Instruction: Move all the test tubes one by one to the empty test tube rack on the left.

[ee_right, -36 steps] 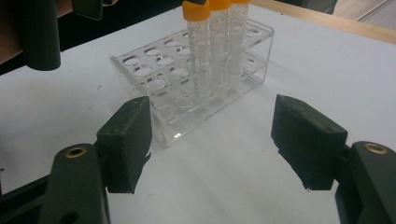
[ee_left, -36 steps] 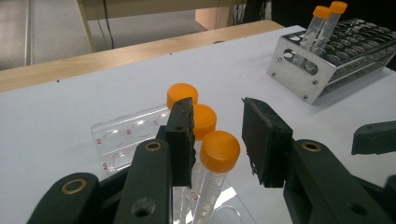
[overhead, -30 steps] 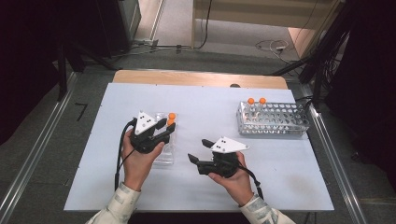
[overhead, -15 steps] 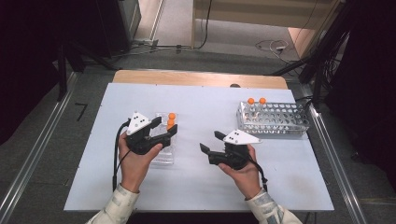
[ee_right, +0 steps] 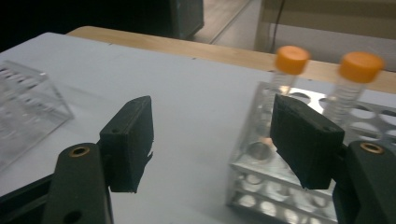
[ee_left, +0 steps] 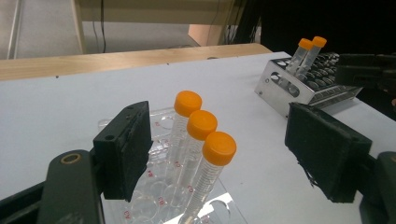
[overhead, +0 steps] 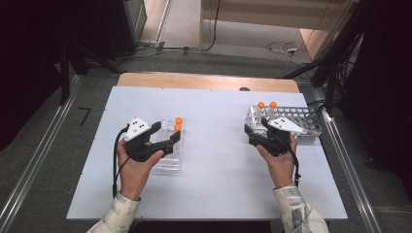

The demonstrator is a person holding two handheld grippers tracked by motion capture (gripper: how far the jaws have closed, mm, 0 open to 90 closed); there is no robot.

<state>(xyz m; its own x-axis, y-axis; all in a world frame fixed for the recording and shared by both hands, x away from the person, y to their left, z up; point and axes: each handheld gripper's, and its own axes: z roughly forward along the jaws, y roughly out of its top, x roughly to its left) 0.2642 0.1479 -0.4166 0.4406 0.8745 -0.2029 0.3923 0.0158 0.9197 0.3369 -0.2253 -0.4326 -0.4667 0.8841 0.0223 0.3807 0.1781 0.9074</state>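
Observation:
A clear plastic rack [overhead: 167, 158] left of centre holds three orange-capped tubes [ee_left: 201, 125] standing in a row. My left gripper [overhead: 167, 133] is at this rack. Its jaws have just been opening and now stand wide on either side of the nearest tube [ee_left: 212, 163], pads [ee_left: 123, 149] clear of it. A metal rack [overhead: 303, 127] at the right holds two orange-capped tubes [overhead: 267, 105] at its far left corner. My right gripper [overhead: 255, 125] is open at that rack's left end, with nothing between its jaws [ee_right: 215, 140]; the two tubes [ee_right: 290, 63] stand just beyond.
The white board [overhead: 218, 189] lies on a wooden table whose edge [overhead: 204, 80] shows at the back. Metal rails run along both sides of the board. Cables lie on the floor behind. The metal rack has several vacant holes [ee_left: 322, 77].
My left gripper's jaws have opened around the tubes in the clear rack. My right hand has travelled right and away from me, from mid-board to the metal rack's left end.

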